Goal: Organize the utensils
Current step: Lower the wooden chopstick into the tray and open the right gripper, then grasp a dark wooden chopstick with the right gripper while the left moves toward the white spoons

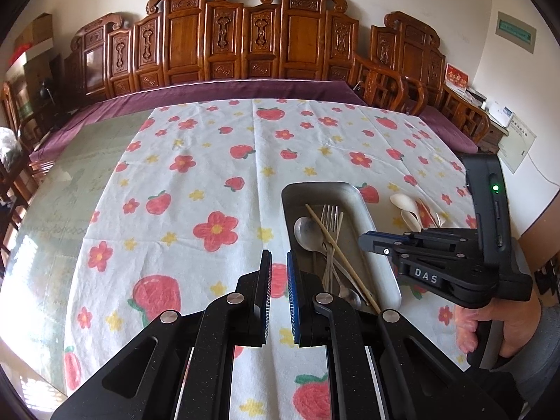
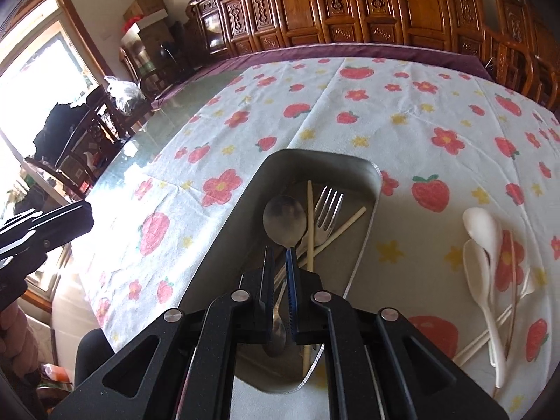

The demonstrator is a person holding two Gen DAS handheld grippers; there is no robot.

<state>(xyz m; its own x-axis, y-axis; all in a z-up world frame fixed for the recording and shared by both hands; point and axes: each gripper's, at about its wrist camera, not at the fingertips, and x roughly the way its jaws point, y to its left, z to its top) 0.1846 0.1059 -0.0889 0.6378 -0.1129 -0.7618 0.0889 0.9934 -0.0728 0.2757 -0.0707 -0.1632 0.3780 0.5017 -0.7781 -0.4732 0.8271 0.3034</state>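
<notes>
A metal tray [image 1: 381,262] [image 2: 245,206] lies on the flowered tablecloth and holds a metal spoon [image 2: 284,222] [image 1: 308,232], forks [image 2: 327,210] [image 1: 330,215] and wooden chopsticks [image 2: 309,224] [image 1: 336,248]. My right gripper [image 2: 279,250] [image 1: 364,238] hovers over the tray, jaws slightly apart astride the spoon's neck, not clearly clamping it. My left gripper [image 1: 279,257] is slightly open and empty, just left of the tray. White plastic spoons [image 2: 484,245] [image 1: 407,206] and more chopsticks [image 2: 486,336] lie on the cloth right of the tray.
The tablecloth [image 1: 210,182] covers part of a glass-topped table [image 1: 70,175]. Carved wooden chairs [image 1: 245,35] line the far side. A window [image 2: 31,80] and cluttered furniture stand to the left.
</notes>
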